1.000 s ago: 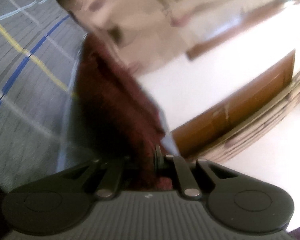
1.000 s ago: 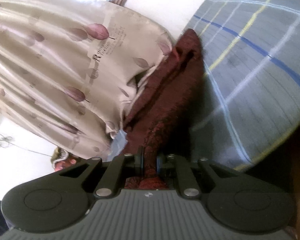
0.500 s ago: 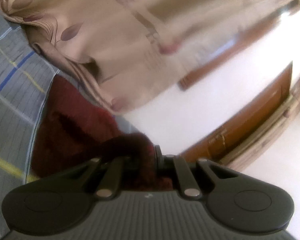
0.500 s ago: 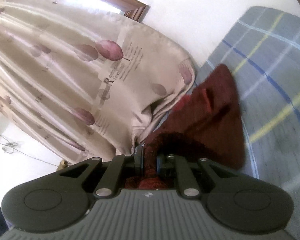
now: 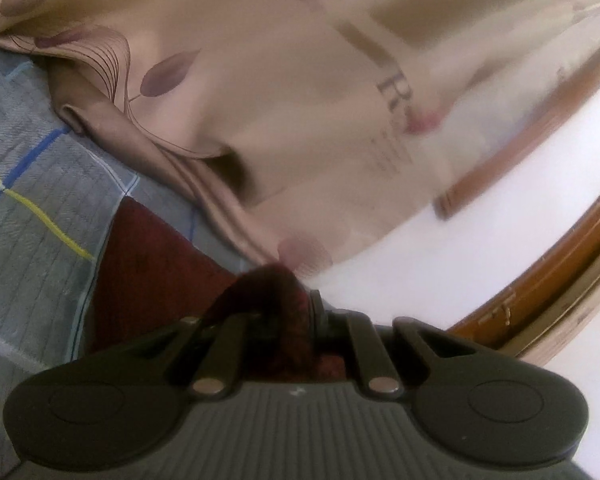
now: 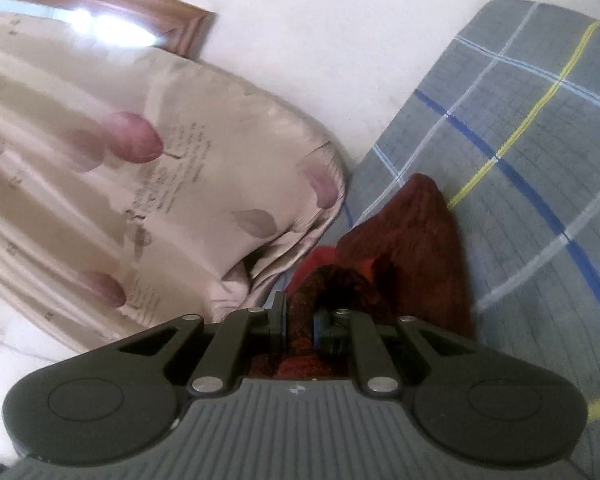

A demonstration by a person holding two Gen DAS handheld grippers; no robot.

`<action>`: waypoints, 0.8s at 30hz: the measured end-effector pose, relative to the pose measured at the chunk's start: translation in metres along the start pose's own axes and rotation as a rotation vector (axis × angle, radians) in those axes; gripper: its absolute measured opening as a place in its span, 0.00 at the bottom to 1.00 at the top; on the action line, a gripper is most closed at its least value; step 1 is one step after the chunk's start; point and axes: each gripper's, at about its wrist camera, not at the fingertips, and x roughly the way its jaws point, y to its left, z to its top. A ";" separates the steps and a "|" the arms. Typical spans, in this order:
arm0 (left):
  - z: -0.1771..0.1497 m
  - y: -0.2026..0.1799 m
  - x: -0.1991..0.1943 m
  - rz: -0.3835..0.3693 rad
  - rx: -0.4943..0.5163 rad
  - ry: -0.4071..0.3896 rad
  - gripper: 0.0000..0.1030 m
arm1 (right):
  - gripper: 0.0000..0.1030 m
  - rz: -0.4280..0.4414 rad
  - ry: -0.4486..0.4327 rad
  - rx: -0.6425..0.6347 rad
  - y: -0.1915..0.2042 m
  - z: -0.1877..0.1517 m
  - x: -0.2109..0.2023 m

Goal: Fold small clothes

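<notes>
Two grippers pinch one dark red, soft knitted garment lying on the grey plaid bedcover. Left gripper has its jaws pressed onto a bunched edge; right gripper likewise. Limp and light, it should drape; corners suit gripping. Its outline is hidden by the beige leaf-print curtain and blur.

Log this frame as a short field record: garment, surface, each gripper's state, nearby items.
garment: dark red knitted cloth, bunched, partly lying on the bedsheet
surface: grey checked bedsheet with blue and yellow lines
left gripper: shut on the cloth, which humps up at its jaws
right gripper: shut on a rolled edge of the cloth
nearby: beige satin curtain with purple leaf print, hem touching the bedsheet beside the cloth
</notes>
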 end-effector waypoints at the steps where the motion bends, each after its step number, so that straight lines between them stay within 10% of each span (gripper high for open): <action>1: 0.002 0.002 0.005 0.000 -0.011 0.006 0.09 | 0.17 0.000 0.000 0.009 -0.003 0.003 0.006; 5: 0.011 0.011 0.026 0.031 -0.036 0.029 0.20 | 0.18 0.002 -0.011 0.054 -0.015 0.014 0.024; 9: 0.017 0.026 0.034 0.038 -0.176 -0.001 0.87 | 0.24 -0.017 -0.029 0.127 -0.030 0.024 0.044; 14: 0.028 0.030 0.021 0.006 -0.214 -0.120 0.89 | 0.66 0.013 -0.136 0.258 -0.050 0.030 0.048; 24: 0.008 0.029 -0.012 0.151 0.022 0.018 0.89 | 0.77 -0.007 -0.124 0.096 -0.034 0.006 0.003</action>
